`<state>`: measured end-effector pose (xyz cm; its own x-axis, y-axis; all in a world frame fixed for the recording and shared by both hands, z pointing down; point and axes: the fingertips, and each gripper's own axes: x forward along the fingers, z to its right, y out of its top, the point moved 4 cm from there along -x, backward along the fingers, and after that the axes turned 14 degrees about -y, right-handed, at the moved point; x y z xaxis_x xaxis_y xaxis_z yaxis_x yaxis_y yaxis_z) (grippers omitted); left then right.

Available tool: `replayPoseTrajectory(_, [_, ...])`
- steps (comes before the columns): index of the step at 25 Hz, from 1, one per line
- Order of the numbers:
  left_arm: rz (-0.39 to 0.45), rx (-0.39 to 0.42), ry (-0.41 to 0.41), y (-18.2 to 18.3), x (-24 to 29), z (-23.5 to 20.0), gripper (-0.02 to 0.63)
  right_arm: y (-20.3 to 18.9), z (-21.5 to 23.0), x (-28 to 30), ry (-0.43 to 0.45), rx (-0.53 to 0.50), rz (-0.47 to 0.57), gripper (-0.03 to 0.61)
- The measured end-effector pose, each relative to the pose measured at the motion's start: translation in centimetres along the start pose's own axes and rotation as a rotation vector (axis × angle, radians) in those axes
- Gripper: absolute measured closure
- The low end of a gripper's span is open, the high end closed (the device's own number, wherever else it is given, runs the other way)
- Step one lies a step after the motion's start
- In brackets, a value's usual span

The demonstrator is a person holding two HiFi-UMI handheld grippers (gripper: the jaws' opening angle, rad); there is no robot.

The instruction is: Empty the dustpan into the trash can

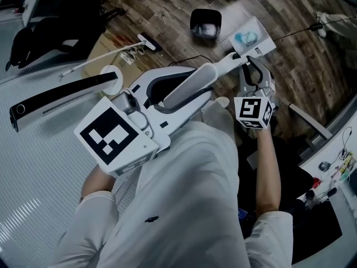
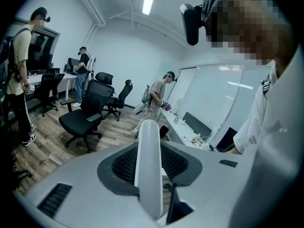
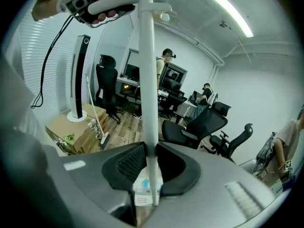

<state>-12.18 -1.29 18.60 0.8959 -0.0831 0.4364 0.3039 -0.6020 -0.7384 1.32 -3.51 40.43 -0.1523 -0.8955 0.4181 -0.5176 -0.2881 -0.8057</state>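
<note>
White long-handled dustpan [image 1: 252,38] is hanging near the black trash can [image 1: 205,23], since the left gripper [image 2: 149,152] and right gripper [image 3: 150,151] are both clamping its handle [image 1: 223,66], probably steadying it for the dump.

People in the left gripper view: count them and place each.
4: a person at far left, another farther back, a third mid-room, the head-camera wearer close at right. Others may be hidden.
</note>
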Motion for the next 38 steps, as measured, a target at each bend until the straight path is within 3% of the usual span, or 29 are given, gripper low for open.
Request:
replayPoseTrajectory(4, [0.039,0.006,0.015,0.1,-1.0,-1.0,0.483,0.9,-0.1,1.0,0.026,-0.038,0.014,0.491])
replayPoseTrajectory(17, [0.159,-0.087,0.098,-1.3,-5.9,-5.6,0.483,4.7,-3.4,6.0,0.135,-0.175,0.055,0.491])
replayPoseTrajectory(27, [0.269,-0.216,0.145,-3.5,-9.0,-8.9,0.483,6.8,-5.5,9.3,0.235,-0.305,0.088,0.491])
replayPoseTrajectory(38, [0.365,-0.302,0.218,-6.5,-11.7,-11.0,0.483,8.4,-9.3,12.3,0.342,-0.409,0.124,0.491])
